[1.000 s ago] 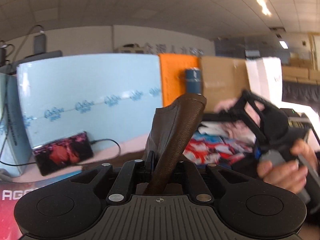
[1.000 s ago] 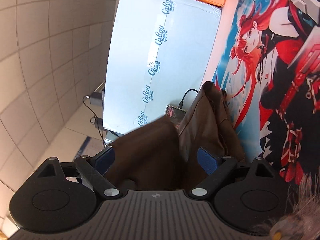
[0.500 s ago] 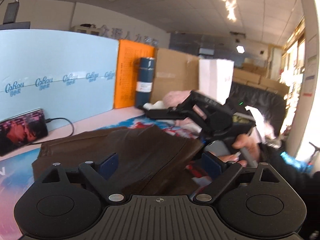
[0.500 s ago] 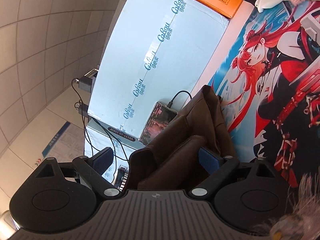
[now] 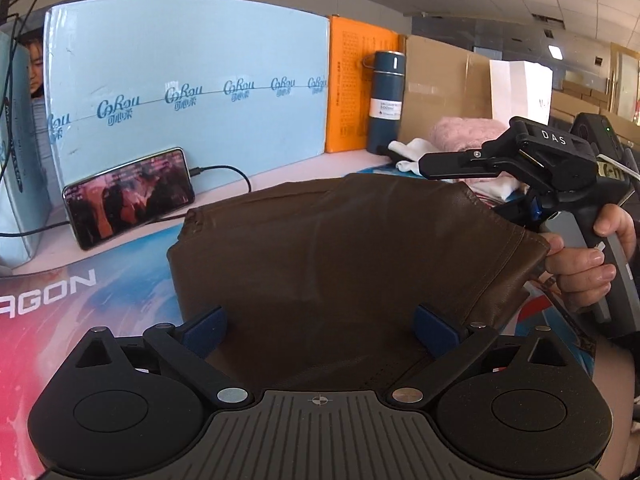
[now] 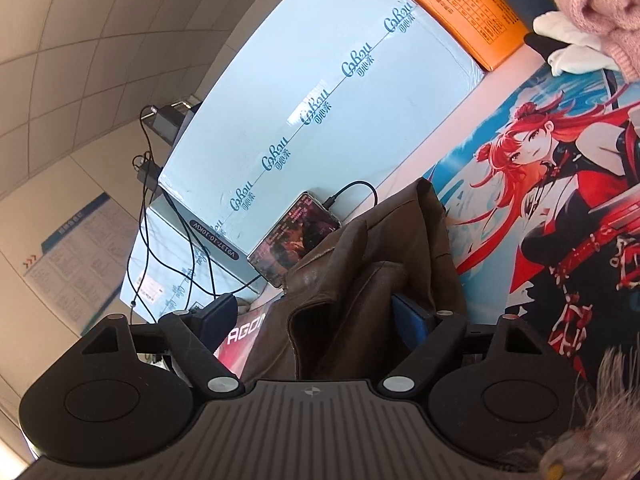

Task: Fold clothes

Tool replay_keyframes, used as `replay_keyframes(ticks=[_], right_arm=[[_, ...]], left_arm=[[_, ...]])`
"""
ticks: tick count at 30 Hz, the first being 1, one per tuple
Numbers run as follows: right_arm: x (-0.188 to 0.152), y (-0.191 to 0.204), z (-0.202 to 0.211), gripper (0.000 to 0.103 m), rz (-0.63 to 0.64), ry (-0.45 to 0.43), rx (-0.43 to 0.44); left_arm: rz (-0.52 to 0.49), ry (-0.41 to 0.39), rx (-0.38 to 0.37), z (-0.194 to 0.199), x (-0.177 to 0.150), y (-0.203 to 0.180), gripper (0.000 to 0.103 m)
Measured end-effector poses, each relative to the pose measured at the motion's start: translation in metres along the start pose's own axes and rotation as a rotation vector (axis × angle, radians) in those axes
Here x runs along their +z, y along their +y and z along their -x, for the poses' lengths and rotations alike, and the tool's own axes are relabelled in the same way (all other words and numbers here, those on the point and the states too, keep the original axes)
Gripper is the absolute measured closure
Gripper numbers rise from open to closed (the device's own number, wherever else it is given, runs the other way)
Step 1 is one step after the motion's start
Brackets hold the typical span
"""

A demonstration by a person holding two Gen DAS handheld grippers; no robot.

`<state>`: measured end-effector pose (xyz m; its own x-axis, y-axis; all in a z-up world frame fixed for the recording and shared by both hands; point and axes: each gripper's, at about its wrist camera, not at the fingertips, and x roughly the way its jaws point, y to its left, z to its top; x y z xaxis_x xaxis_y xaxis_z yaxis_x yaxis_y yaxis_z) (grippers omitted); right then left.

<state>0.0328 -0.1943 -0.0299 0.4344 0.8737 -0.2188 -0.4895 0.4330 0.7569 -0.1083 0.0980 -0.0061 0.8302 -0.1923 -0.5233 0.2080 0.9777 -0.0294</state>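
Note:
A brown leather-like garment (image 5: 340, 252) lies folded on the printed desk mat (image 5: 60, 308). My left gripper (image 5: 320, 330) is open, its blue pads spread wide at the garment's near edge. The garment also shows in the right wrist view (image 6: 360, 292), bunched between the pads. My right gripper (image 6: 312, 322) is open around it, tilted over the mat. From the left wrist view the right gripper body (image 5: 532, 160) hangs at the garment's far right corner, a hand on its handle.
A phone (image 5: 128, 196) on a cable leans against a light blue box (image 5: 188, 76). An orange box (image 5: 360, 88), a dark flask (image 5: 386, 100) and pink and white clothes (image 5: 460, 136) stand at the back. The anime mat (image 6: 560, 200) stretches right.
My left gripper has let go of the garment and opened wide. The garment went from hanging upright to lying folded on the mat. The right gripper swung lower over it.

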Motion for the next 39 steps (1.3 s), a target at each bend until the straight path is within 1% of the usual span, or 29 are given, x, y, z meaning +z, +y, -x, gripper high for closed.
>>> replay_keyframes(ticks=[1,2,3,4,5,6,7,9,12,14,15,16,17,18,19,20,21,22,23,25,27,29,30,31,32,34,35,37,39], right_arm=[[-0.001,0.002,0.0,0.033,0.017,-0.003,-0.003],[-0.003,0.005,-0.002,0.045,0.044,-0.006,-0.015],[-0.005,0.008,-0.003,0.052,0.075,-0.01,-0.034],[-0.007,0.012,-0.004,0.064,0.108,-0.016,-0.054],[-0.01,0.015,-0.006,0.072,0.142,-0.021,-0.069],[-0.012,0.018,-0.005,0.078,0.172,-0.028,-0.071],[-0.012,0.02,-0.003,0.084,0.188,-0.038,-0.035],[-0.013,0.022,0.003,0.087,0.21,-0.064,0.041],[-0.013,0.024,0.013,0.089,0.231,-0.12,0.057],[-0.012,0.025,0.014,0.089,0.241,-0.132,-0.001],[-0.012,0.027,0.011,0.089,0.257,-0.131,-0.064],[-0.013,0.029,0.008,0.088,0.275,-0.122,-0.12],[-0.014,0.031,0.004,0.082,0.292,-0.103,-0.177],[-0.015,0.032,-0.001,0.078,0.308,-0.083,-0.235],[-0.017,0.034,-0.003,0.074,0.324,-0.074,-0.267],[-0.019,0.035,-0.003,0.069,0.341,-0.079,-0.276],[-0.021,0.038,-0.001,0.061,0.358,-0.089,-0.265],[-0.023,0.041,0.002,0.038,0.377,-0.1,-0.254],[-0.026,0.045,0.004,0.029,0.405,-0.11,-0.265],[-0.03,0.053,0.006,0.027,0.457,-0.119,-0.301],[-0.033,0.057,0.003,0.027,0.498,-0.088,-0.383],[-0.04,0.059,-0.006,0.026,0.587,-0.031,-0.497],[-0.044,0.06,-0.01,0.022,0.632,-0.001,-0.554],[-0.048,0.058,-0.014,0.021,0.659,0.028,-0.585],[-0.05,0.056,-0.016,0.021,0.667,0.043,-0.599],[-0.05,0.056,-0.015,0.021,0.655,0.034,-0.604],[-0.05,0.058,-0.012,0.021,0.639,0.013,-0.602],[-0.047,0.063,-0.002,0.02,0.581,-0.032,-0.592],[-0.042,0.069,0.013,0.016,0.478,-0.076,-0.568]], left_arm=[[0.003,0.005,0.002,-0.001,-0.001,0.0,0.001],[0.005,0.01,0.004,-0.001,-0.001,0.001,0.001],[0.008,0.015,0.006,-0.002,-0.001,0.001,0.001],[0.014,0.013,0.003,-0.002,-0.001,0.002,0.001],[0.019,0.01,0.0,-0.002,-0.001,0.002,0.001],[0.025,0.007,-0.003,-0.002,-0.001,0.003,0.0],[0.031,0.004,-0.006,-0.001,-0.001,0.004,0.0],[0.055,-0.028,-0.03,0.004,0.0,0.008,0.0],[0.111,-0.092,-0.052,0.016,0.001,0.02,0.0],[0.141,-0.095,-0.033,0.018,0.002,0.026,0.0],[0.152,-0.09,-0.02,0.018,0.002,0.029,0.0],[0.163,-0.083,-0.008,0.017,0.002,0.032,0.0],[0.173,-0.078,0.002,0.017,0.002,0.033,0.0],[0.183,-0.07,0.008,0.017,0.001,0.035,0.0],[0.187,-0.065,0.008,0.016,0.001,0.036,0.0],[0.191,-0.06,0.007,0.015,0.001,0.037,0.0],[0.195,-0.055,0.007,0.015,0.0,0.037,0.0],[0.197,-0.051,0.002,0.014,0.0,0.037,0.0],[0.197,-0.048,0.0,0.014,0.0,0.037,0.0],[0.198,-0.041,-0.004,0.014,0.0,0.037,0.0],[0.198,-0.031,-0.008,0.013,-0.001,0.036,0.0],[0.185,-0.019,-0.012,0.012,-0.002,0.033,0.0],[0.173,-0.012,-0.012,0.01,-0.003,0.03,0.0],[0.159,-0.003,-0.011,0.008,-0.003,0.027,0.0],[0.149,0.006,-0.012,0.006,-0.004,0.023,0.0],[0.133,0.025,-0.009,0.003,-0.005,0.019,0.0],[0.128,0.028,-0.004,0.003,-0.006,0.018,0.0],[0.152,0.022,-0.013,0.004,-0.006,0.022,0.0],[0.181,0.019,-0.023,0.005,-0.006,0.026,0.0]])
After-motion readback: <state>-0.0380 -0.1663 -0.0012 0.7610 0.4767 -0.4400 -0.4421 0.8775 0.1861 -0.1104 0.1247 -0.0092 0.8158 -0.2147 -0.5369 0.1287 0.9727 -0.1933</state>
